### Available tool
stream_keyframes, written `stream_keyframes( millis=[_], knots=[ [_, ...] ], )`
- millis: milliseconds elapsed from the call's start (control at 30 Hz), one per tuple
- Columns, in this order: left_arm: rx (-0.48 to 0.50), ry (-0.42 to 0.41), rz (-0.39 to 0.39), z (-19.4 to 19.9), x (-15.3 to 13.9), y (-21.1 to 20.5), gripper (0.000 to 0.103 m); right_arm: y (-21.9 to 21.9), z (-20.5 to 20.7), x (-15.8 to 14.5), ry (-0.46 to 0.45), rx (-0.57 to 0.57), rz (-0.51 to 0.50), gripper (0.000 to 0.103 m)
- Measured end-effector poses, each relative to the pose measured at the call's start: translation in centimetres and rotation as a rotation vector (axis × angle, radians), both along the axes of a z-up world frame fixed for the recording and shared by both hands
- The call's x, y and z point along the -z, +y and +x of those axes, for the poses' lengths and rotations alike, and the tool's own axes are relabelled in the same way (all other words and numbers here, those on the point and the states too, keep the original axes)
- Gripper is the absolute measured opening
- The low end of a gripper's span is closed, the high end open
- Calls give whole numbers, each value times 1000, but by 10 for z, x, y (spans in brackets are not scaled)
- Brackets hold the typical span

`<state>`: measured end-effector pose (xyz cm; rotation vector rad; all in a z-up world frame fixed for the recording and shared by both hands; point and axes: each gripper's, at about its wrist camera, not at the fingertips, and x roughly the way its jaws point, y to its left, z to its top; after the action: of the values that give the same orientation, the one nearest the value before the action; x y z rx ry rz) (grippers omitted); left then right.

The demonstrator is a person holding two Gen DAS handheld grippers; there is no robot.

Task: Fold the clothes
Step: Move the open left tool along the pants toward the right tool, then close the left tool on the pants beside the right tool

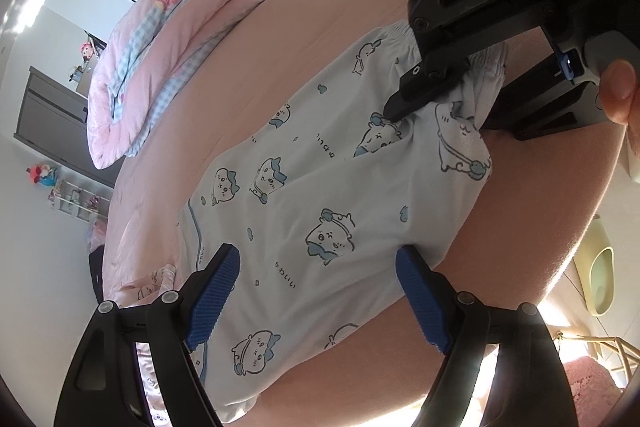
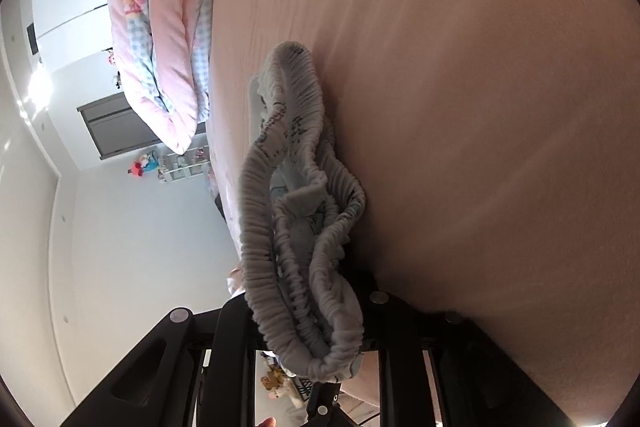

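Note:
A white garment (image 1: 320, 195) with a blue cartoon print lies spread on the pink bed sheet (image 1: 340, 7). My left gripper (image 1: 316, 257) hovers open just above its lower part, and nothing sits between the blue pads (image 1: 216, 291). My right gripper (image 1: 400, 111) comes in from the upper right and is shut on a bunch of cloth near the elastic waistband. In the right wrist view the gathered waistband (image 2: 296, 227) bulges up out of the right gripper (image 2: 304, 315) and hides its fingertips.
A folded pink and blue-check quilt (image 1: 168, 39) lies at the far left of the bed. Part of a pink printed garment (image 1: 156, 283) shows by the bed's left edge. A thumb (image 1: 620, 91) rests on the right gripper's handle. A pink rug (image 1: 592, 379) lies on the floor below.

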<state>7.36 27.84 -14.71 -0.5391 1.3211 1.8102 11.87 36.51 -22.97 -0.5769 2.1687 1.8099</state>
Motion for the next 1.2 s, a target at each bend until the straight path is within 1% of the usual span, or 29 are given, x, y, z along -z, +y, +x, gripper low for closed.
stream_keyframes(
  millis=[100, 200, 300, 367, 400, 533, 700, 867, 933, 1000, 1067, 1200],
  knots=[
    [28, 15, 24, 7, -1, 3, 80, 1, -3, -9, -28, -11, 35, 16],
    [64, 52, 85, 15, 1, 8, 80, 2, -8, -16, -66, -30, 69, 16],
    [97, 91, 140, 22, 2, 13, 80, 3, -10, -29, -86, -28, 119, 16],
    [102, 123, 149, 23, 4, 17, 80, 3, -12, -38, -96, -34, 157, 16],
    [104, 125, 152, 23, 4, 19, 80, 3, -13, -41, -104, -39, 179, 16],
    [100, 55, 159, 19, 1, 21, 80, 4, -19, -52, -97, -71, 231, 16],
    [85, 11, 179, 17, 5, 23, 80, 5, -30, -58, -133, -98, 263, 16],
    [34, -34, 206, 19, 3, 21, 80, 2, -44, -65, -175, -126, 302, 16],
    [53, -24, 213, 26, -5, 18, 80, 2, -44, -66, -149, -120, 292, 16],
    [77, 3, 216, 32, -10, 15, 80, 5, -43, -68, -116, -109, 268, 16],
    [100, 23, 217, 37, -13, 11, 80, 8, -41, -71, -105, -108, 269, 16],
    [113, -41, 208, 36, -15, 4, 80, 9, -37, -73, -91, -114, 266, 16]
  ],
)
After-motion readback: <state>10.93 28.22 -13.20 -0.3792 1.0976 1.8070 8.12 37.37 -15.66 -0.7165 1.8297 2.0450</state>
